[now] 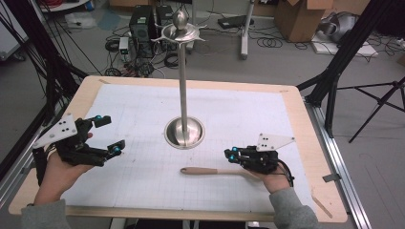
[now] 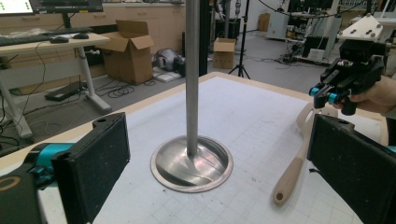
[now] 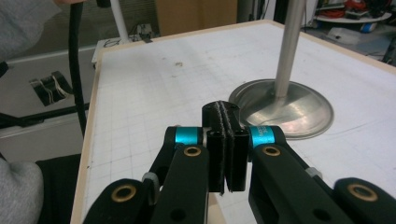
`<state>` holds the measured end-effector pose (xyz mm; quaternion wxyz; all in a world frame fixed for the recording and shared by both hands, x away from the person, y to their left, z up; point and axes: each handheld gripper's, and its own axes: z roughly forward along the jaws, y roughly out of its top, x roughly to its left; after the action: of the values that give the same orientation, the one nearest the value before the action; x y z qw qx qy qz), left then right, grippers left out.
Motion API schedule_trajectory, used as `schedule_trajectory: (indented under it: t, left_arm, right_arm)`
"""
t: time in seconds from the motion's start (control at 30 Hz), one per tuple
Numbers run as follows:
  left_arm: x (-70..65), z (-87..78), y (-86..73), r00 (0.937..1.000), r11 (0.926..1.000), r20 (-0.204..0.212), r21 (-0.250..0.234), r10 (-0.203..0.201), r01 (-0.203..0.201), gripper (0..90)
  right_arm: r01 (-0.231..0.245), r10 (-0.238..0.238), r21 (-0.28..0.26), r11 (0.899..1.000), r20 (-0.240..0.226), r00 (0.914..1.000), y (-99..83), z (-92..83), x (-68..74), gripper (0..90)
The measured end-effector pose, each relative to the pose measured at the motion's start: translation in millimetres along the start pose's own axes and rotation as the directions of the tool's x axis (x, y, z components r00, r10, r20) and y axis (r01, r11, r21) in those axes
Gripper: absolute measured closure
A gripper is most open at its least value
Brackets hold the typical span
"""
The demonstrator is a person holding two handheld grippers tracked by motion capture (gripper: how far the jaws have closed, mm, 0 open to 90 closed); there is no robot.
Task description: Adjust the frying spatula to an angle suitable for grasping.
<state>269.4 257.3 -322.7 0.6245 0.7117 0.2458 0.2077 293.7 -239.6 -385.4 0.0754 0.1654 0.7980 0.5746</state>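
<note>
A wooden spoon (image 1: 210,171) lies on the white grid mat, handle end toward the left, its other end running under my right hand. In the left gripper view the spoon (image 2: 292,170) reaches back toward the right gripper (image 2: 327,95). My right gripper (image 1: 231,153) hovers just over the spoon's right part, jaws shut pad to pad. The right gripper view shows the right gripper (image 3: 222,109) with nothing visible between the pads. My left gripper (image 1: 107,136) is open at the mat's left side, jaws wide. Its black pads (image 2: 93,163) frame the metal stand (image 2: 191,161).
The tall metal stand (image 1: 184,132) has a round dished base at the mat's middle and a small dish with a ball on top (image 1: 180,28). The wooden table edge (image 1: 191,212) runs along the front. Cables, cardboard boxes and tripod legs lie on the floor beyond.
</note>
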Motion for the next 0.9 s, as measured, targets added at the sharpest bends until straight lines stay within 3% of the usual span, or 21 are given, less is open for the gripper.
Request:
schedule_trajectory:
  t: [0.27,0.67,0.9]
  left_arm:
    - [1.2,-0.1,-1.6,1.0,1.0,-0.001,0.003,-0.003,0.003,6.3]
    - [1.6,-0.7,-2.2,1.0,1.0,-0.001,0.0,-0.01,0.01,6.3]
    - [2.7,-1.6,-2.8,0.9999,0.9999,-0.002,-0.002,-0.012,0.012,6.3]
  right_arm:
    - [0.003,-0.002,0.034,0.999,-0.04,0.9992,-3.5,15.6,5.3,89.2]
    - [-0.003,0.005,0.066,0.998,-0.041,0.9991,-8.1,34.6,10.1,89.2]
    - [-0.004,0.011,0.108,0.994,-0.068,0.9976,-14.1,51.4,14.4,89.2]
